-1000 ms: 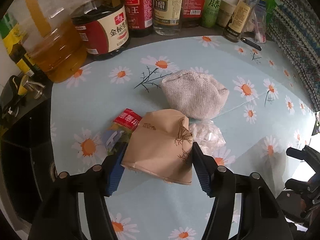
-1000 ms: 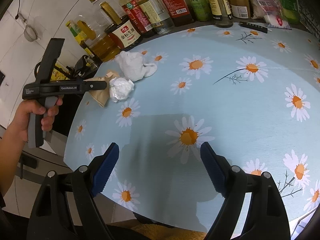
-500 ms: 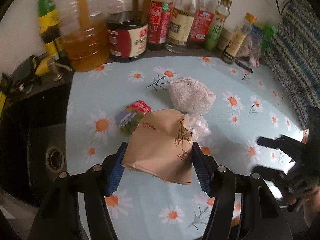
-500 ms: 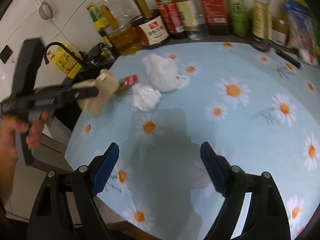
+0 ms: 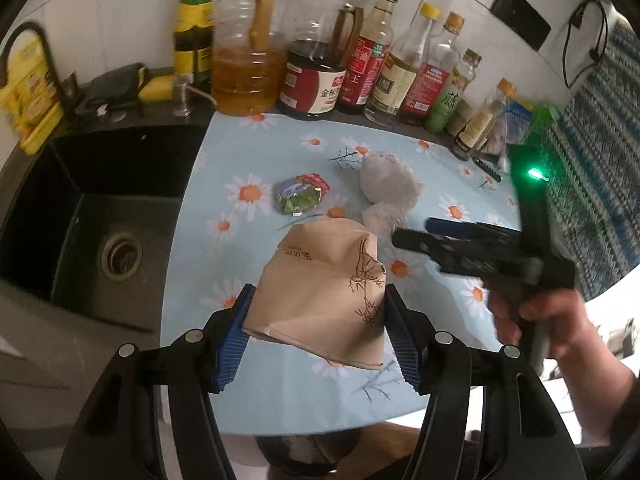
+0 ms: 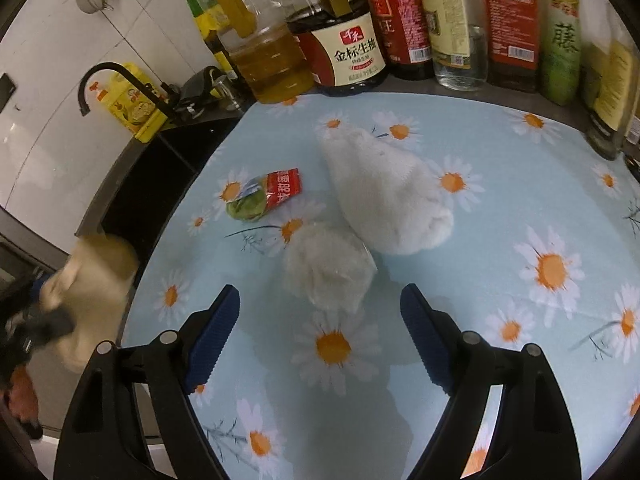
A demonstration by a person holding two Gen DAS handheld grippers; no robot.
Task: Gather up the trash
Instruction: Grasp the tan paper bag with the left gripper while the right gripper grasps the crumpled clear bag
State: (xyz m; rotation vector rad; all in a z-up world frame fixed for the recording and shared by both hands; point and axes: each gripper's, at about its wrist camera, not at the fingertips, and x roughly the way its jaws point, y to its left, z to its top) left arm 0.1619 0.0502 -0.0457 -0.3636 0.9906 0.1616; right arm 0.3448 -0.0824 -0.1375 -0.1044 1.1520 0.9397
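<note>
My left gripper (image 5: 318,334) is shut on a crumpled tan paper bag (image 5: 324,292), held up in the air above the near edge of the daisy-print table (image 5: 256,276); the bag (image 6: 90,276) shows blurred at the left of the right wrist view. My right gripper (image 6: 320,340) stands open just short of a crumpled clear plastic wad (image 6: 328,268), nothing between its blue pads (image 6: 214,332). Behind the wad lies a white cloth bundle (image 6: 384,196), and to its left a red and green snack wrapper (image 6: 266,194). In the left wrist view a hand (image 5: 548,320) holds the right gripper (image 5: 416,234).
A row of oil and sauce bottles (image 6: 348,52) lines the back of the table. A black sink (image 5: 100,208) with a black faucet (image 6: 108,80) lies to the left. A dark bin (image 5: 308,452) shows below the table's near edge. A patterned fabric (image 5: 600,160) hangs at right.
My left gripper has risen and pulled back toward the table's near edge with the paper bag, uncovering the snack wrapper. My right gripper has moved left across the table up to the plastic wad.
</note>
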